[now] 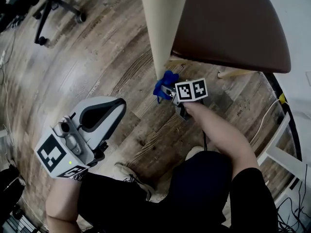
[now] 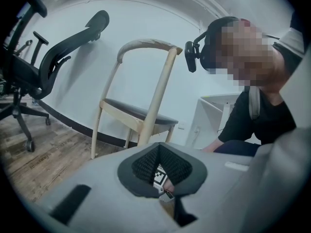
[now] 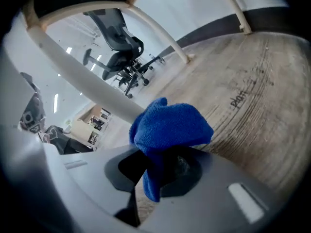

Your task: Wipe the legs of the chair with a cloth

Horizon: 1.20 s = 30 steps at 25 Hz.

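Observation:
The wooden chair [image 1: 228, 23] has a dark brown seat and pale legs. One pale leg [image 1: 163, 42] runs down from the top of the head view to the floor. My right gripper [image 1: 167, 90] is shut on a blue cloth [image 1: 164, 85], and the cloth rests against that leg near its foot. In the right gripper view the cloth [image 3: 170, 125] bunches out of the right gripper [image 3: 165, 154], close to the pale leg [image 3: 82, 76]. My left gripper [image 1: 119, 106] hangs at the lower left, shut and holding nothing, away from the chair. In the left gripper view the whole chair [image 2: 141, 110] stands beyond the left gripper [image 2: 159, 154].
A black office chair [image 1: 53, 4] on castors stands at the far left, also in the left gripper view [image 2: 39, 67]. A second chair leg [image 1: 238, 73] sits to the right. White furniture [image 1: 282, 149] and a cable [image 1: 265, 120] line the right side. The floor is wood planks.

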Available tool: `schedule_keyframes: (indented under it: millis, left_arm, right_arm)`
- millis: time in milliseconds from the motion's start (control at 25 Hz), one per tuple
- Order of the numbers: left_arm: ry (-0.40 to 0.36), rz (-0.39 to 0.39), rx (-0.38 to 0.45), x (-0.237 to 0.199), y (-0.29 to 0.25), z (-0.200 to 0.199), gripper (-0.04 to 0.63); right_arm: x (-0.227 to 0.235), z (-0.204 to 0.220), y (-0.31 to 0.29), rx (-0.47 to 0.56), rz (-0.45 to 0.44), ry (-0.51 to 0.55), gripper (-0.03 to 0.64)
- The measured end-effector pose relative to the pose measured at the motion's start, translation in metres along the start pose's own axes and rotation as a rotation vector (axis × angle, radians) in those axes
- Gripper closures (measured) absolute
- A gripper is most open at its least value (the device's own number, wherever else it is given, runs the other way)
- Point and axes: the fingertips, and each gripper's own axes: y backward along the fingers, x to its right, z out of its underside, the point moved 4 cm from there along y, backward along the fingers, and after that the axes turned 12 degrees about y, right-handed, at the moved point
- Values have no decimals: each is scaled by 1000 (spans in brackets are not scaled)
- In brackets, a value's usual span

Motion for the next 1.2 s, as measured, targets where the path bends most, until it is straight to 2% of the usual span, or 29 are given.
schedule_keyframes:
  millis: [200, 520, 920, 1200]
  left_arm:
    - [7, -21, -3, -3, 8, 2, 598]
    - [2, -18, -5, -2, 9, 3, 598]
    - [-22, 11, 8, 11, 6, -2, 598]
    - [-59, 72, 2, 29, -11, -3, 598]
  right_arm:
    - [16, 14, -19, -49, 18, -79, 554]
    - [15, 14, -19, -35, 3, -98, 554]
    - [-34, -20, 24, 80, -22, 106, 554]
    - [-98, -70, 84, 260, -76, 249, 554]
